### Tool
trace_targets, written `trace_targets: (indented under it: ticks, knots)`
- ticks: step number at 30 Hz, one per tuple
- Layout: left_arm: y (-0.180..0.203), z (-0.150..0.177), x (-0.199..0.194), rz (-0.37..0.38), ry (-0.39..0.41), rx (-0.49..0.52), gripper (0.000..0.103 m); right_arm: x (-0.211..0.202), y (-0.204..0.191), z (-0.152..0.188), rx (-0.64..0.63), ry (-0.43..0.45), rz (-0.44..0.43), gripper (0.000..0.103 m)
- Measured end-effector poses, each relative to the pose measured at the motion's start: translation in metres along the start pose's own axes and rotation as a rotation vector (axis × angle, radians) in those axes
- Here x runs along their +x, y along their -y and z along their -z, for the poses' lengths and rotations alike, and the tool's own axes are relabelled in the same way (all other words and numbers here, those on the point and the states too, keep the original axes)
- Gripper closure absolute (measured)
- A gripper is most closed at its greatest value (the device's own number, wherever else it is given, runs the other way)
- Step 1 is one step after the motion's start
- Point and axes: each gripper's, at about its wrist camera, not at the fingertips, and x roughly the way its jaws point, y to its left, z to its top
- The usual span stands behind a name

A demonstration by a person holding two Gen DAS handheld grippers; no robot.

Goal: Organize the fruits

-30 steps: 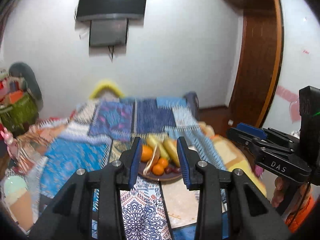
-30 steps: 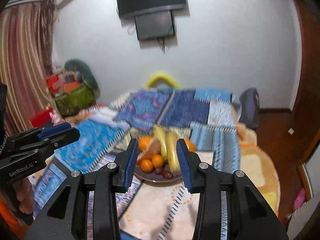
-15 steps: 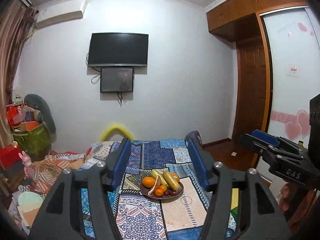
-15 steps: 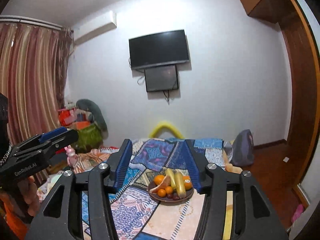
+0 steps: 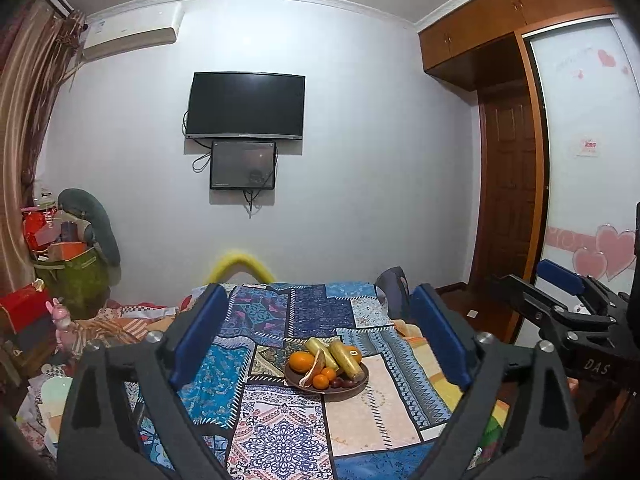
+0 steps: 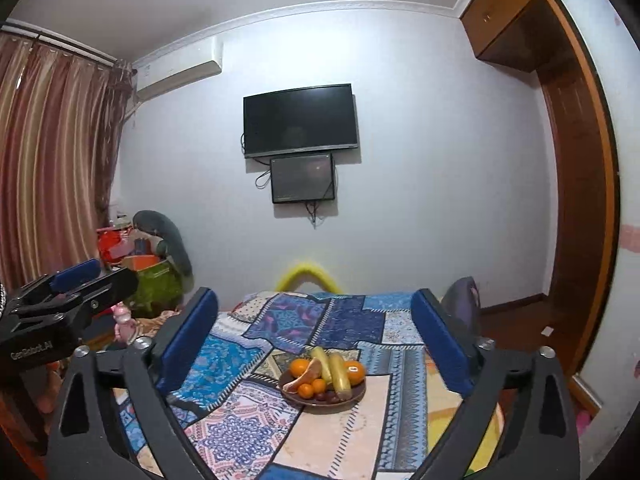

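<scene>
Right tongs [image 6: 316, 340] stand wide apart, framing a brown plate [image 6: 356, 397] of fruit [image 6: 336, 370] on the patchwork bedspread [image 6: 348, 320].

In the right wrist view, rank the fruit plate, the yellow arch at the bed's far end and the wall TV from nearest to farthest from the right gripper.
1. Fruit plate: on the quilt, straight ahead of the right gripper.
2. Yellow arch: beyond the bed's far end.
3. Wall TV: high on the back wall.
</scene>
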Motion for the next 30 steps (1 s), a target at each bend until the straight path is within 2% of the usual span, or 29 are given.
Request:
trace_targets:
  ticks: [6,30]
  knots:
    - [0.001,0.004,0.003,-0.006,-0.008,-0.002,0.001,-0.004,-0.002,0.0,-0.01,-0.001,0.011,0.0]
    - [0.003,0.006,0.003,0.005,-0.02,0.004,0.0,-0.012,0.002,0.001,-0.002,0.004,0.026,0.0]
